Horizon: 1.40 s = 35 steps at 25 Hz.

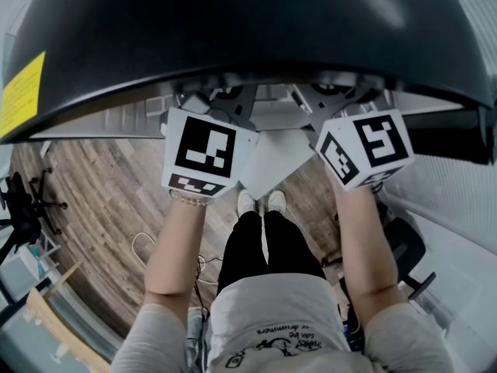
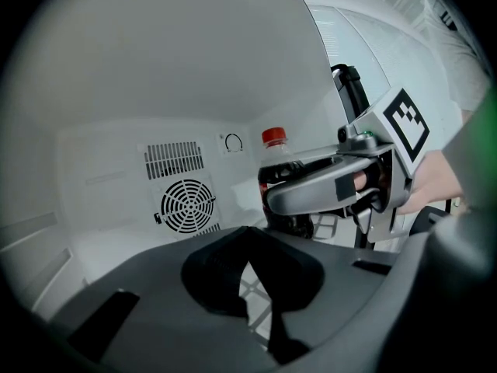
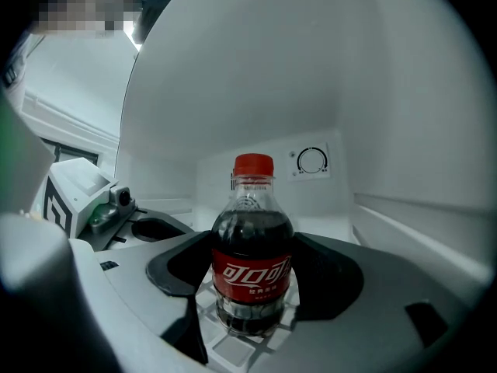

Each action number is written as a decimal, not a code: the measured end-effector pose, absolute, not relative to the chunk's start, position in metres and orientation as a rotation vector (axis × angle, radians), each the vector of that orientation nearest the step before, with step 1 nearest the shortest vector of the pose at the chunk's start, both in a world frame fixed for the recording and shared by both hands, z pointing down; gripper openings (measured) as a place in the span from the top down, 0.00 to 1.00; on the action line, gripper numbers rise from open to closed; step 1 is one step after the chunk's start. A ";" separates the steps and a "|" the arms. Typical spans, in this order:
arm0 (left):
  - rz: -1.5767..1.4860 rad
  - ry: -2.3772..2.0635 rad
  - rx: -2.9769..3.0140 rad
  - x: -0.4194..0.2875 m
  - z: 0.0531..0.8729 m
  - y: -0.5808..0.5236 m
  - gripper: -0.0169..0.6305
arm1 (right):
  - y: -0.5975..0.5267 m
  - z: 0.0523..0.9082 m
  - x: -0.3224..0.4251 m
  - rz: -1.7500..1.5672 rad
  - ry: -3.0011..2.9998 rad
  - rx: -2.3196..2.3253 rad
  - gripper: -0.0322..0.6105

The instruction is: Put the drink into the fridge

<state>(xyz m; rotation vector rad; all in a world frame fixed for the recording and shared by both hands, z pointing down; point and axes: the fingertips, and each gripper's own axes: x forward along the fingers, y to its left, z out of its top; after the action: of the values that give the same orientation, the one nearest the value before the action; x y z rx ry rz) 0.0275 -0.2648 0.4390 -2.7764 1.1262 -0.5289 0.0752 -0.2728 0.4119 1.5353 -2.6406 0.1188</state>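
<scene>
In the right gripper view, your right tool (image 3: 252, 286) is closed on a cola bottle (image 3: 251, 247), with one dark pad pressed to each side of it. The bottle is upright inside the white fridge (image 3: 256, 76), its base down at the wire shelf (image 3: 233, 348). It has a red cap (image 3: 253, 164) and a red label (image 3: 251, 274) with white Chinese Coca-Cola script; the smaller line under that is too fine to read. A thermostat dial (image 3: 312, 161) sits on the back wall behind the cap. In the left gripper view, your left tool (image 2: 250, 274) holds nothing. Its pads are drawn together at the tips, with only a thin wedge of shelf showing between them. It sits low and just beside the bottle, and your right tool reaches in from the right across the bottle's body. The back wall carries a round fan grille (image 2: 186, 206) under a block of vent slots (image 2: 174, 159). In the head view, both marker cubes (image 1: 206, 155) are tucked beneath a dark curved casing (image 1: 248, 22), so no jaws show there. A yellow sticker (image 1: 21, 93) sits on the casing's left, its print illegible. The wooden floor (image 1: 109, 200) lies below.
</scene>
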 end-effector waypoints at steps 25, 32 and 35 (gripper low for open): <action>-0.544 1.136 -2.777 0.025 0.441 -0.249 0.97 | -0.240 0.432 0.081 0.215 -2.562 1.573 0.45; -0.510 1.175 -2.829 0.016 0.445 -0.232 0.97 | -0.223 0.428 0.084 0.208 -2.558 1.552 0.45; -0.467 1.181 -2.865 0.014 0.437 -0.224 0.97 | -0.216 0.425 0.083 0.216 -2.564 1.528 0.45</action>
<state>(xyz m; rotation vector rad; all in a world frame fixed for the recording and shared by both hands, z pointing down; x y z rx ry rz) 0.0136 -0.2236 0.4368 -2.8648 1.1812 -0.4665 0.0829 -0.2164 0.4245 1.5280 -2.5641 0.2164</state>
